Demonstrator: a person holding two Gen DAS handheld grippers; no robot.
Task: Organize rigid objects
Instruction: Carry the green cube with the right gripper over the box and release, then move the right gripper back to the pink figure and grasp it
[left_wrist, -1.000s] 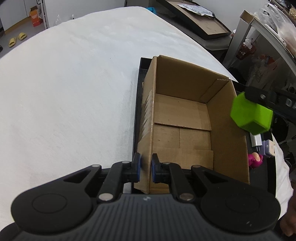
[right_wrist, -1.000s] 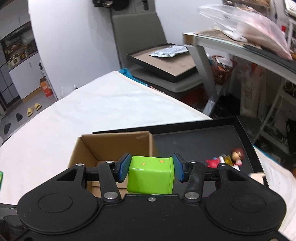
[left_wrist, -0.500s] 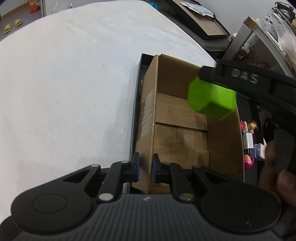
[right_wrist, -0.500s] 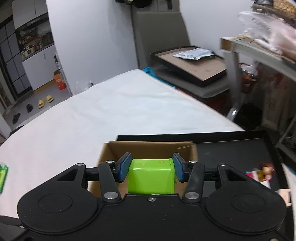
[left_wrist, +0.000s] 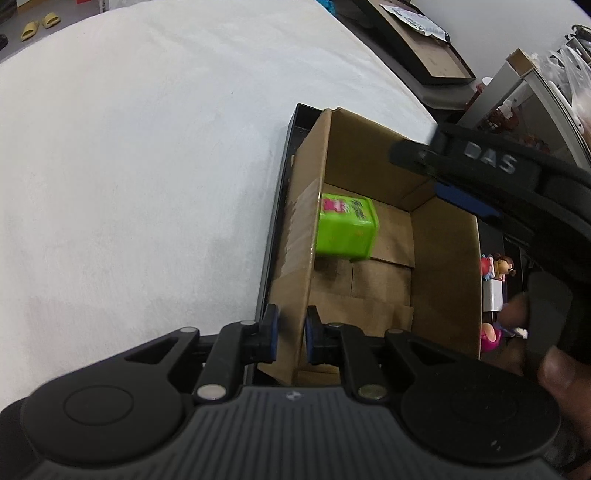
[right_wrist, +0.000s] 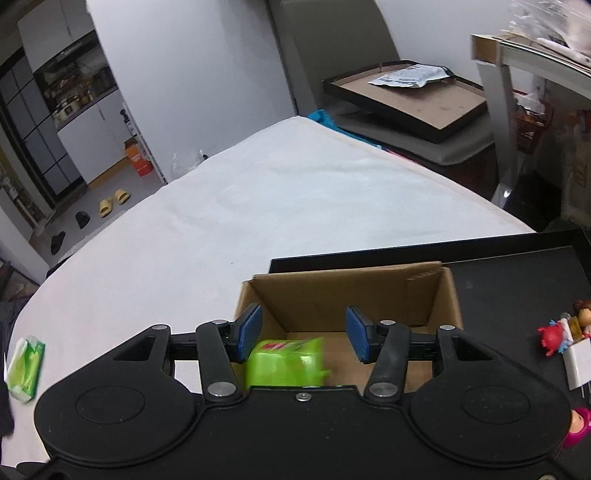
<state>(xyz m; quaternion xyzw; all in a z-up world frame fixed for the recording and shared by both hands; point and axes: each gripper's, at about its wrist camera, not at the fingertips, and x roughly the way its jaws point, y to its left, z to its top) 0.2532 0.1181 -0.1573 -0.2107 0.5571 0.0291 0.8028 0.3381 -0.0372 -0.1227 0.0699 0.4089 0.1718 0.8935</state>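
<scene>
Underneath, a white cloth (right_wrist: 258, 206) covers the table, a black tray (right_wrist: 517, 266) on it. Inside the box (left_wrist: 443, 258) the green cube (left_wrist: 345, 229) is blurred, perhaps mid-fall. Left gripper (left_wrist: 290, 334) pinches the box wall; right gripper (right_wrist: 303, 338) has just been opening, jaws spread clear.

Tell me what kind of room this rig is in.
Probably a lived-in home room, not a lab: slippers on the floor by white cupboards, a chair behind the white-covered table, cluttered shelving alongside.

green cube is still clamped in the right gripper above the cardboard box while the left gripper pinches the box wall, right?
Not clamped. The right wrist view shows the right gripper open, the green cube loose inside the cardboard box. The left gripper does pinch the wall.
</scene>
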